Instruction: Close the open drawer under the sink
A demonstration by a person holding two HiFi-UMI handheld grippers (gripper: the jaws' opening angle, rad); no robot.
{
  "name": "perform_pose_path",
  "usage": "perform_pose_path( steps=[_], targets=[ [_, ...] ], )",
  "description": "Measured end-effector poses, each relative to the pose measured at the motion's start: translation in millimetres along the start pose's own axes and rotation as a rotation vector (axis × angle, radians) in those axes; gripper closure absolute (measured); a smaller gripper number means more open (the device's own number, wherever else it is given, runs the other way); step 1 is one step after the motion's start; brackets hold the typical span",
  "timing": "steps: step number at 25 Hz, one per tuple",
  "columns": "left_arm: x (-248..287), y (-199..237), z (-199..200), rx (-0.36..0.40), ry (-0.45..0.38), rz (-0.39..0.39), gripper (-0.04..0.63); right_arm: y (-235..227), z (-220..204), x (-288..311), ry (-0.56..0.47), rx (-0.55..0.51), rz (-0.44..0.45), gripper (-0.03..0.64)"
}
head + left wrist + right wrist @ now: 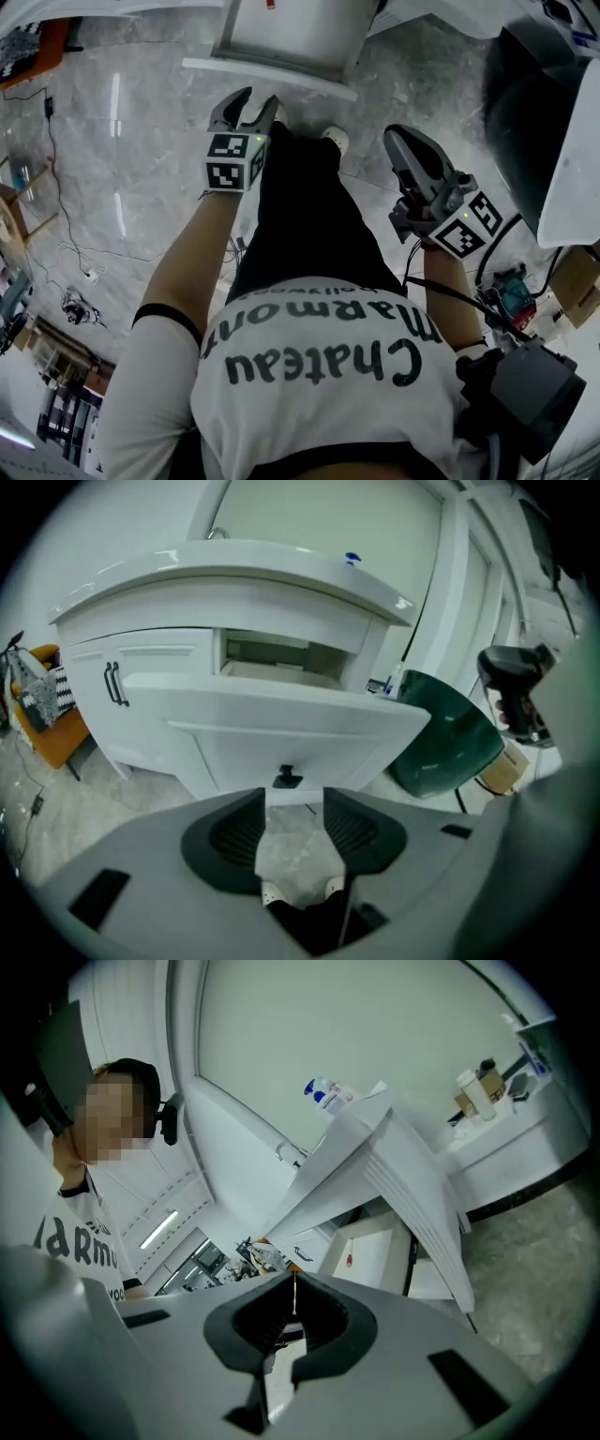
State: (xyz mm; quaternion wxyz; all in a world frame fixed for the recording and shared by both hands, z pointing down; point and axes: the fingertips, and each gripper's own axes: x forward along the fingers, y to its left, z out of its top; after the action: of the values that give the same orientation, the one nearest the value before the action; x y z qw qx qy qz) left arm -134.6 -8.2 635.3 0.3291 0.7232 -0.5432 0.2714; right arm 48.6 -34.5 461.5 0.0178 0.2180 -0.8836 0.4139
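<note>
The white vanity (234, 583) holds a pulled-out drawer (281, 726) with a small black knob (288, 778) low on its front. From the head view the drawer (281, 42) juts out at the top centre. My left gripper (293, 803) points down at the drawer front just short of the knob, open, with only floor between its pads. In the head view this left gripper (260, 96) hangs just below the drawer's front edge. My right gripper (394, 134) stays to the right, shut on nothing. Seen from the right gripper view, the right gripper (294, 1283) has its tips touching.
A dark green bin (441, 733) stands right of the vanity, and this bin (525, 112) is also at the head view's upper right. Cabinet doors with black handles (115, 682) lie left of the drawer. An orange chair (47, 719) and floor cables (56, 187) are at the left.
</note>
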Motion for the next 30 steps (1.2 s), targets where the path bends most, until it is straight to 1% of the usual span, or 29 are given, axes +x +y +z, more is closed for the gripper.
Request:
perform_pose_path(
  steps=[2, 6, 8, 12, 14, 15, 16, 19, 22, 30],
  targets=[
    [13.3, 8.8, -2.1, 0.003, 0.019, 0.026, 0.419, -7.4, -8.8, -3.6, 0.007, 0.011, -0.021, 0.604],
    [31.8, 6.4, -6.5, 0.055, 0.06, 0.017, 0.416, -18.8, -25.0, -10.8, 0.001, 0.056, -0.051, 0.604],
    [36.8, 9.6, -4.5, 0.046, 0.062, 0.012, 0.417, -20.1, -31.4, -8.0, 0.0, 0.077, -0.055, 0.604],
    [47.5, 14.4, 4.8, 0.002, 0.043, 0.005, 0.417, -21.4, -41.3, -1.0, 0.011, 0.108, -0.061, 0.604],
    [52.8, 13.1, 9.7, -0.002, 0.031, 0.006, 0.419, -24.5, -41.5, -1.0, 0.005, 0.116, -0.069, 0.604],
    [56.0, 12.4, 10.8, -0.001, 0.027, 0.004, 0.428, -27.1, -41.2, -0.5, -0.001, 0.12, -0.074, 0.604],
    [58.2, 11.9, 11.0, 0.0, 0.024, 0.002, 0.453, -29.0, -40.8, -0.1, -0.007, 0.124, -0.08, 0.604],
    [54.6, 11.6, 11.2, -0.004, 0.023, -0.006, 0.454, -25.8, -37.1, -1.2, -0.017, 0.131, -0.09, 0.604],
    [50.4, 12.5, 15.0, -0.016, 0.04, -0.026, 0.453, -21.5, -30.1, -1.1, -0.023, 0.131, -0.096, 0.604],
    [65.1, 21.9, 25.8, -0.012, 0.043, -0.037, 0.453, -27.6, -16.8, 8.3, -0.046, 0.145, -0.111, 0.604]
  ],
)
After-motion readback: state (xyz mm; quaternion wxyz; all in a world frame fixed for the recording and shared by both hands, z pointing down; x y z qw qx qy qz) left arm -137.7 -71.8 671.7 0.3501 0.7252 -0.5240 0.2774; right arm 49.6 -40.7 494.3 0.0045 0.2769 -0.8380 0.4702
